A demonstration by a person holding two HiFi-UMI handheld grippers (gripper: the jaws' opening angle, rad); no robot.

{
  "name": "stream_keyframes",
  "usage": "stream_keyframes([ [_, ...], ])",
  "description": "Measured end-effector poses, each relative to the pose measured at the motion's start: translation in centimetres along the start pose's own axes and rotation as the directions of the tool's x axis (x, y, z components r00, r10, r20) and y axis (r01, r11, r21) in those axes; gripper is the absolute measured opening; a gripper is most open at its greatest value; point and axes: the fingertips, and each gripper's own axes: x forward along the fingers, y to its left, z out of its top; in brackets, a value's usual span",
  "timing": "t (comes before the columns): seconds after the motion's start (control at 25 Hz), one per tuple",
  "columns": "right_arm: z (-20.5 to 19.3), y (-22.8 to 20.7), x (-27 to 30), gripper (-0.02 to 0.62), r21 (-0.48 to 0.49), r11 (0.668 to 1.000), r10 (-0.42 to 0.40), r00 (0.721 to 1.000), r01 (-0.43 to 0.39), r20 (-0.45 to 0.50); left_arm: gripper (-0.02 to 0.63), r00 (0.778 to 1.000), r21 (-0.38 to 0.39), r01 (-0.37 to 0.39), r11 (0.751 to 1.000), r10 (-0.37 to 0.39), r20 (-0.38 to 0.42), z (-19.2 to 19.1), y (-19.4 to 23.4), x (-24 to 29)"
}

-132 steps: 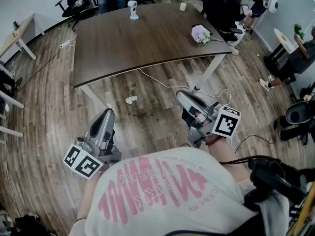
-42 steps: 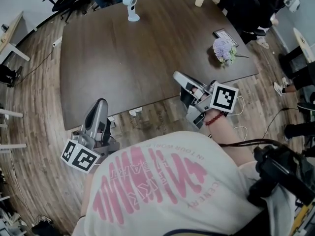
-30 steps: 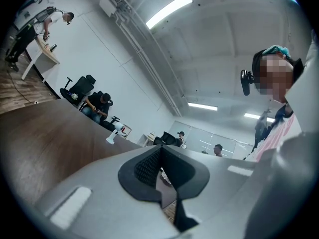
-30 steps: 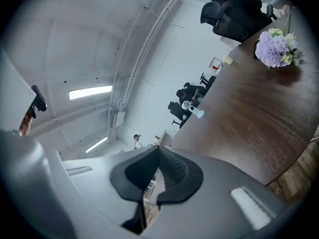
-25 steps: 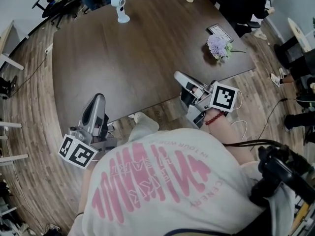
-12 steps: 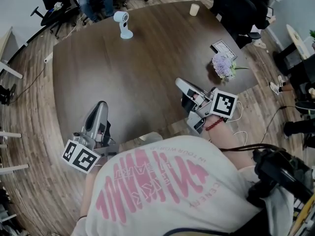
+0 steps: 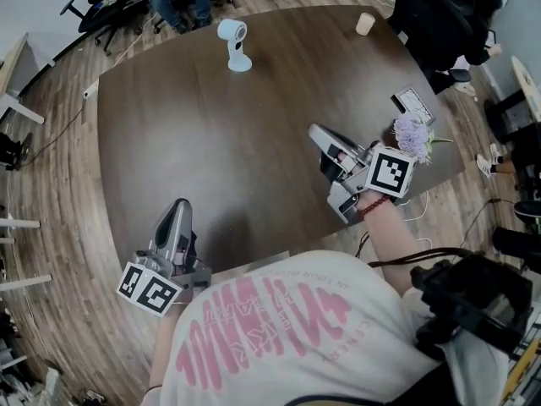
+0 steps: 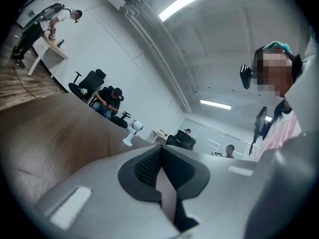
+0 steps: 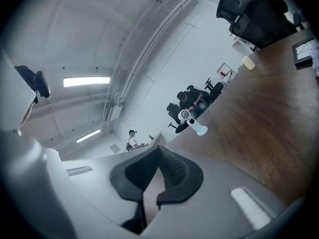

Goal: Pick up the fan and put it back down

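The fan stands near the table's far edge. The left gripper and right gripper are both closed tight, empty, well apart from it. It looks tippy, maybe; closed jaws could knock it over.

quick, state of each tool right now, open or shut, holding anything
Left tool: shut, holding nothing.
Right tool: shut, holding nothing.

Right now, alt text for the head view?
A person at the near edge of a dark wooden table holds the left tongs and right tongs, both shut and empty, over it. A small white fan stands upright near the far edge, beyond both; a lilac flower bunch and a pale cup sit by the right edge.
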Motion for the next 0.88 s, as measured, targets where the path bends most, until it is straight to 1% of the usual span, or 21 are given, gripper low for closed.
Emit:
stream_keyframes([
  [0.2,-0.8,-2.9,4.0,0.006,0.029,1.0,0.011,0.999,-0.01,-0.047,0.017,1.0,-0.016,-0.02,1.0,0.02,0.003,-0.6,3.1,2.7],
  [0.36,-1.3,-3.9,7.4,0.006,0.047,0.999,0.016,0.995,-0.012,-0.095,0.017,1.0,-0.009,-0.008,1.0,0.008,-0.017,-0.5,5.0,5.9],
  [0.4,-1.3,-4.4,8.0,0.006,0.033,0.999,0.007,0.993,-0.003,-0.116,0.017,1.0,-0.003,0.001,1.0,-0.001,-0.025,-0.5,5.2,6.9],
  [0.52,-0.9,-6.5,9.8,0.006,-0.051,0.997,-0.064,0.982,0.056,-0.176,0.017,0.999,0.015,0.025,1.0,-0.024,-0.039,-0.4,5.9,10.1],
  [0.68,-0.6,-7.8,12.7,0.006,-0.094,0.995,-0.058,0.976,0.039,-0.209,0.018,0.998,0.029,0.042,0.999,-0.041,-0.054,-0.5,7.2,13.8],
  [0.76,-1.0,-8.9,13.7,0.006,-0.131,0.991,-0.071,0.964,0.038,-0.256,0.017,0.996,0.037,0.049,0.998,-0.046,-0.075,-0.9,7.7,15.4],
  [0.88,-1.4,-11.0,14.9,0.006,-0.214,0.976,-0.118,0.934,0.046,-0.337,0.017,0.992,0.064,0.057,0.996,-0.049,-0.12,-1.8,8.1,17.5],
])
